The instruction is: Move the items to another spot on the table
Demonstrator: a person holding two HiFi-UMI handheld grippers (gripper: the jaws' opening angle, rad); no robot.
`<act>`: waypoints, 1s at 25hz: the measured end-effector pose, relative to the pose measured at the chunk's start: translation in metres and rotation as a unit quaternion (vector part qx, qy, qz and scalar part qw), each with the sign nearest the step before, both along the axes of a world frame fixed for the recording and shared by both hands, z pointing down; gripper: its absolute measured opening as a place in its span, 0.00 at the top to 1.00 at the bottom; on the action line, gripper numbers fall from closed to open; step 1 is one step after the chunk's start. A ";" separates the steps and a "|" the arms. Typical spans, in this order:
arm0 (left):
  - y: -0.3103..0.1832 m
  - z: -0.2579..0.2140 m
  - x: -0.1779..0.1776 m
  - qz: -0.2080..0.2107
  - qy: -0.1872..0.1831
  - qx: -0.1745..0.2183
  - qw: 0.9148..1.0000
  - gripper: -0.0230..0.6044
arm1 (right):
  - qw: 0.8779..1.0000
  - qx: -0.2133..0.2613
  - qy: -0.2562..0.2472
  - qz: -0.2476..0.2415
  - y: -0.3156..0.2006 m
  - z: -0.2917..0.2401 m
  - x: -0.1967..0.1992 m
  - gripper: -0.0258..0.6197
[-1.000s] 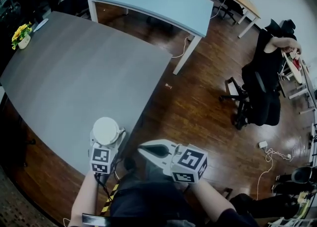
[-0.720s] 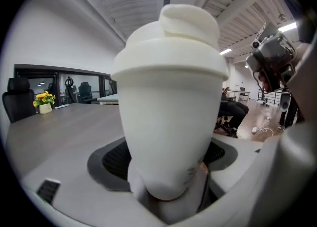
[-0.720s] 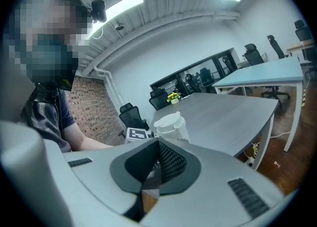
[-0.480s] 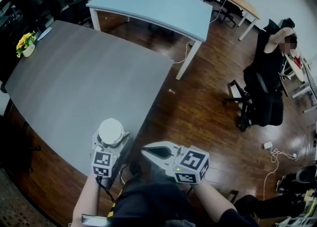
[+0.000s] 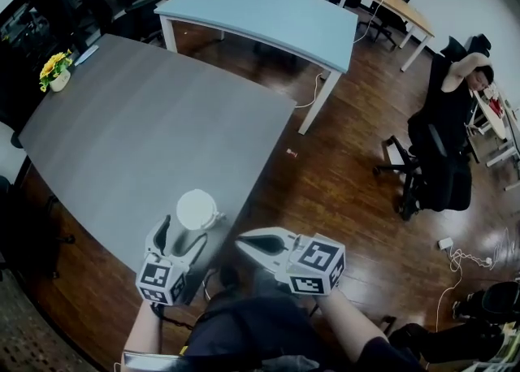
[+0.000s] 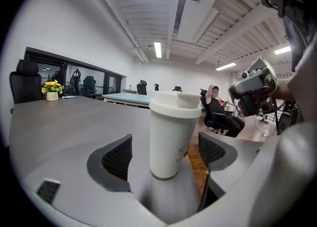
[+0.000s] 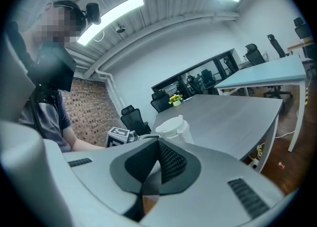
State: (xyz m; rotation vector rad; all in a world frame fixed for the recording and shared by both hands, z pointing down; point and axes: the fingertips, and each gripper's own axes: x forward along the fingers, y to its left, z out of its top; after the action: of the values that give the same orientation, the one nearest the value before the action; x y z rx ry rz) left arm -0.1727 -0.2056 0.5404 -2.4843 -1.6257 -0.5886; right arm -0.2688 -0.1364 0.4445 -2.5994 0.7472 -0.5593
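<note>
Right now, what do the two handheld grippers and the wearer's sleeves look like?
Both the left gripper and right gripper are pale grey, with curved jaws lined by dark ribbed pads. Each carries a cube with black-and-white square markers. The person wears a short grey sleeve.

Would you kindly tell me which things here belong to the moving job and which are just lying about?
Job in hand: white lidded cup; grey table; left hand-held gripper, open at the cup; right hand-held gripper, shut.
Lying about: potted flowers; blue table; seated person.
</note>
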 end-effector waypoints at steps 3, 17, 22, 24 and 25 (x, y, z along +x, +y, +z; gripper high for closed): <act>-0.020 -0.012 0.012 -0.020 0.006 -0.009 1.000 0.34 | 1.000 -0.002 0.003 -0.007 -0.008 -0.002 0.002 0.98; -0.074 -0.085 0.043 -0.148 -0.119 -0.159 0.969 0.96 | 0.999 0.018 0.035 -0.037 -0.031 -0.019 -0.018 0.98; -0.045 -0.132 0.008 -0.107 -0.126 -0.189 0.968 0.96 | 0.996 0.049 0.056 -0.038 -0.023 -0.029 -0.037 0.98; -0.035 -0.146 -0.009 -0.103 -0.104 -0.176 0.973 0.96 | 0.996 0.052 0.064 -0.042 -0.018 -0.033 -0.050 0.98; -0.030 -0.152 -0.018 -0.100 -0.092 -0.172 0.976 0.96 | 0.995 0.055 0.067 -0.043 -0.014 -0.035 -0.056 0.98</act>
State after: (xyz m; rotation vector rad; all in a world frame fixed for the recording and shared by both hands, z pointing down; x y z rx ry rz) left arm -0.1906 -0.2359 0.3888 -2.9516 -1.6760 -0.6229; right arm -0.3251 -0.1507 0.4098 -2.5325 0.9094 -0.3589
